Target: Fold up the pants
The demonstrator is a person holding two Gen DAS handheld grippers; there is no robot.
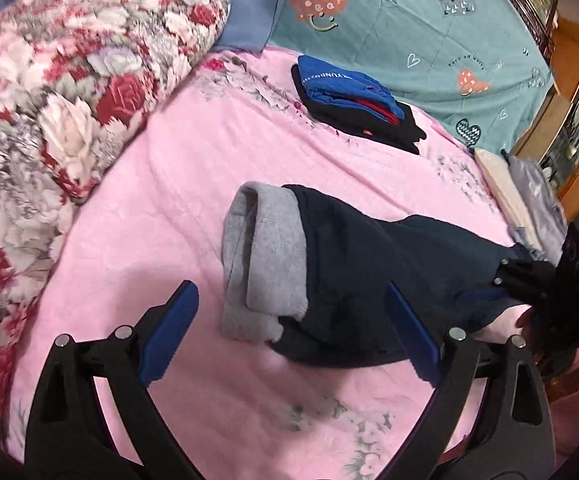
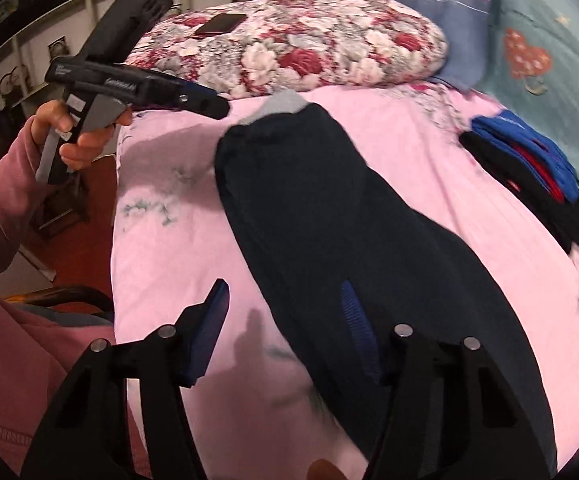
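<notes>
**Pants laid out on a bed, folding only partly done**

Bed (image 1: 193,168) covered in a pink floral sheet fills both views. A bulky quilt (image 1: 69,92) with red and white roses is heaped at its far left, and teal bedding (image 1: 429,32) printed with hearts lies along the back.

Dark navy pants (image 1: 369,264) lie stretched across the middle of the bed, flat on the sheet. They form one long narrow strip, so the legs appear to be laid one on top of the other already. One end shows a turned-back grey lining (image 1: 257,264), bunched and rumpled. From the right wrist view the strip runs away from the camera, with that grey end farthest off. No crosswise fold is visible, so the shortening folds seem still to come.

Near the back of the bed sits a neat stack of folded clothes (image 1: 353,108), blue over red over black, well apart from the pants. Pale folded items lie at the right edge.

The left claw (image 1: 289,328) hangs just above the grey end, its blue pads spread wide and gripping nothing. The right claw (image 2: 289,332) is likewise spread open at the opposite end, one pad over the dark cloth and the other over bare sheet, holding nothing.
</notes>
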